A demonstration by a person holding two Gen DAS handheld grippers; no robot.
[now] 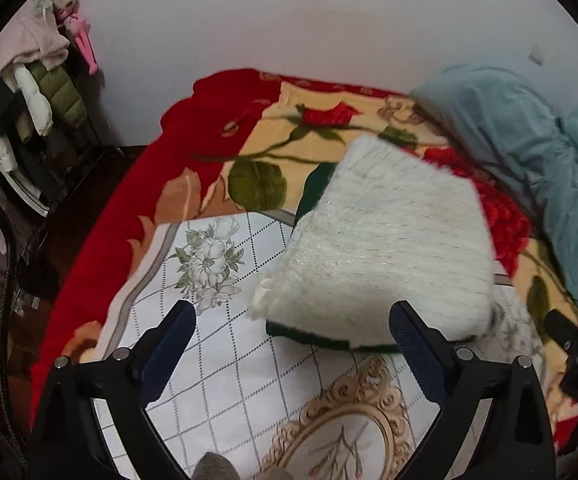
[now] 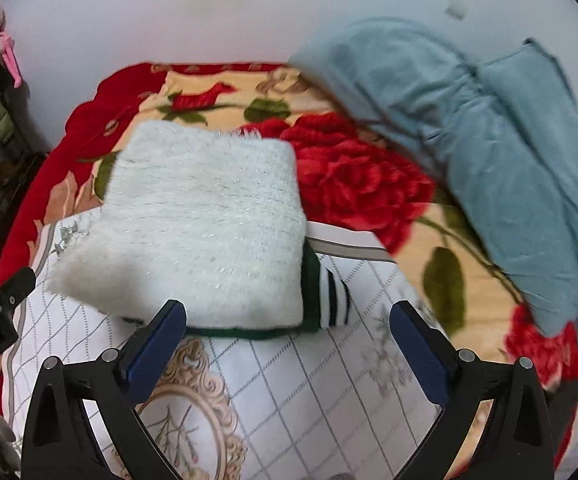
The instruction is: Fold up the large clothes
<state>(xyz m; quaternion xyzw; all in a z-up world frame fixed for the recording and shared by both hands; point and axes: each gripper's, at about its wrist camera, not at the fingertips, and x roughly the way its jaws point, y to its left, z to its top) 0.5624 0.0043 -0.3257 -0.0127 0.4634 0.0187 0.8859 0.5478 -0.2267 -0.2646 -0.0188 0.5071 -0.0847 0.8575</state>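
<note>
Sweater (image 2: 205,224), white and fuzzy with green trim, is lying folded into a block at the centre of the right view, on the checked cloth (image 2: 329,392). Left gripper (image 1: 289,344) and right gripper (image 2: 289,344) are both gaping wide, holding nothing, just short of its near edge. Squaring that edge and tucking the striped cuff (image 2: 333,300) under would probably neaten the fold.

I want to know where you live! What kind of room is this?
Most likely a bedroom: a bed with a red rose blanket, a blue pillow by the wall, and coats hanging in the corner.
</note>
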